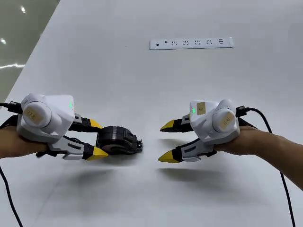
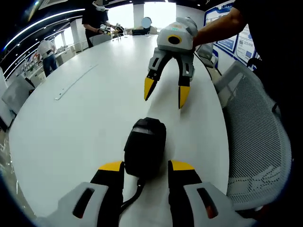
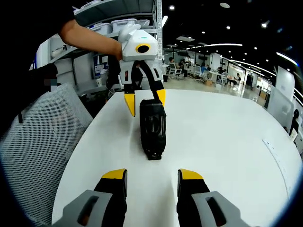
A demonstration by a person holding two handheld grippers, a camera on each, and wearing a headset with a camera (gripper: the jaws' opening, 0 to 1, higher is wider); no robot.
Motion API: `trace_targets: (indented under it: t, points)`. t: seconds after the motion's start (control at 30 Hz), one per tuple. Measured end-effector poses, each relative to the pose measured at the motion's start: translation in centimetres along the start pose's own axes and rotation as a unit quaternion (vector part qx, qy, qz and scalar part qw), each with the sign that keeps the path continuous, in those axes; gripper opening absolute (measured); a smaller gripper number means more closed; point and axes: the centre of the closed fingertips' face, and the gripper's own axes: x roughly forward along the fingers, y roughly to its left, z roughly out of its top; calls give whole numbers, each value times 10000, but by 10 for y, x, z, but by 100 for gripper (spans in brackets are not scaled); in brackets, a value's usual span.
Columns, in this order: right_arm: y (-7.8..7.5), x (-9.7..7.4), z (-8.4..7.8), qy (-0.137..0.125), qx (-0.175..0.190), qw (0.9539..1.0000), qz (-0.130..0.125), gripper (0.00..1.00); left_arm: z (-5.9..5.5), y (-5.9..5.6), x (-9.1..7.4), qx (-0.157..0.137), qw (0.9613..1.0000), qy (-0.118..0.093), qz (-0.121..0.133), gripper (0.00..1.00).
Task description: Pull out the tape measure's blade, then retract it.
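Observation:
A black tape measure [image 1: 118, 139] sits on the white table [image 1: 142, 75], its blade fully inside. My left gripper [image 1: 97, 138] has its yellow-tipped jaws closed against the rear of the case, one on each side; in the left gripper view the tape measure [image 2: 146, 142] fills the gap of the left gripper [image 2: 147, 165]. My right gripper [image 1: 166, 142] hovers open a short way to the right, facing the case's front end, with nothing between its jaws. From the right gripper [image 3: 151, 174] the tape measure [image 3: 152, 125] lies straight ahead, the left gripper [image 3: 145, 100] behind it.
A white power strip [image 1: 191, 43] lies far back on the table. A grey mesh chair [image 2: 255, 132] stands past the table's near edge. Cables trail from both grippers. People stand at the table's far end [image 2: 97, 19].

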Motion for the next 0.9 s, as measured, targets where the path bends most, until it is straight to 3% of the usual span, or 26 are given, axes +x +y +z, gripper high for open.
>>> trace_targets:
  t: [0.23,0.5,0.9]
  points:
    - [-2,13,4,68,-80,9999,89,32,-1,5,0,87,9999,82,-52,24]
    - [-4,28,6,200,-170,9995,183,26,-3,3,3,289,9994,119,-170,24]
    - [-1,44,6,327,-253,9987,297,19,-4,3,4,334,9992,134,-193,22]
